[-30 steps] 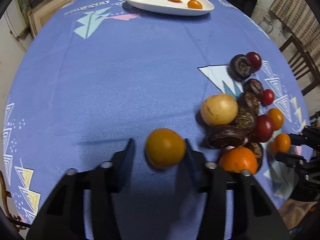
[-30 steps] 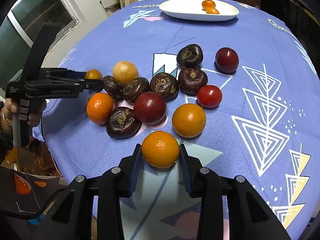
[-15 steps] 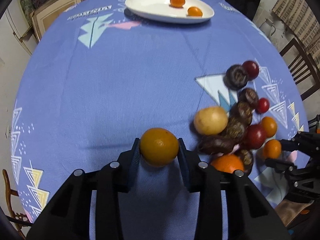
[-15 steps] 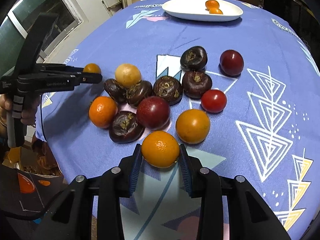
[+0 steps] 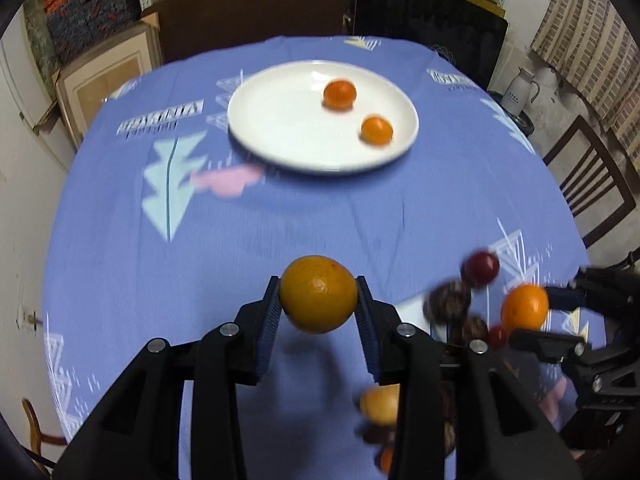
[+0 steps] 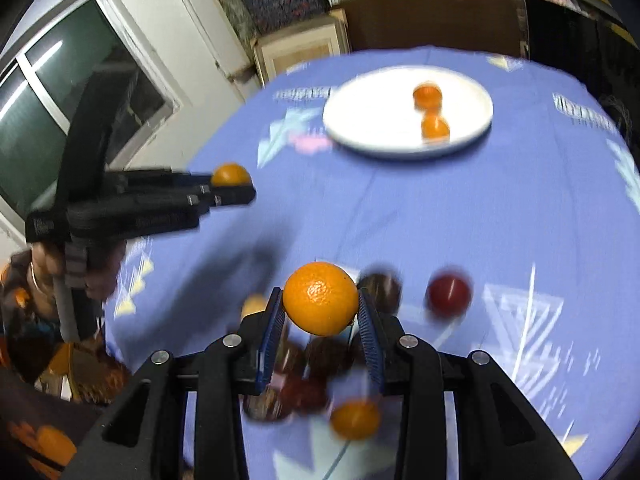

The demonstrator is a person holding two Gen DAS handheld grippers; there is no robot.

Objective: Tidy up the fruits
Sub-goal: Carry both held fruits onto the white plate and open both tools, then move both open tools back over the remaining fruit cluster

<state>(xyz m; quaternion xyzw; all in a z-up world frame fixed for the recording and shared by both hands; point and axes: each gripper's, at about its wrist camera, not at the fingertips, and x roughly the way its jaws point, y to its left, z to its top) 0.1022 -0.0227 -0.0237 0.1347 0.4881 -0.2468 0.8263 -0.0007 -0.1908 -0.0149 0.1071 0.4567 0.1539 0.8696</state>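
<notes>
So both grippers have fruit: the left gripper (image 5: 319, 307) is clamped on a yellowish orange (image 5: 318, 294) with a dimpled, slightly dull skin, held above the blue tablecloth (image 5: 248, 248), and the right gripper (image 6: 321, 312) is squeezed tight on a brighter orange mandarin (image 6: 320, 298) with a little stem dimple facing the camera. Further back sits the white plate (image 5: 280, 128) with two small oranges (image 5: 339, 95) on it. The remaining fruit pile (image 6: 312, 380), dark reds and browns, is blurry under the right gripper
</notes>
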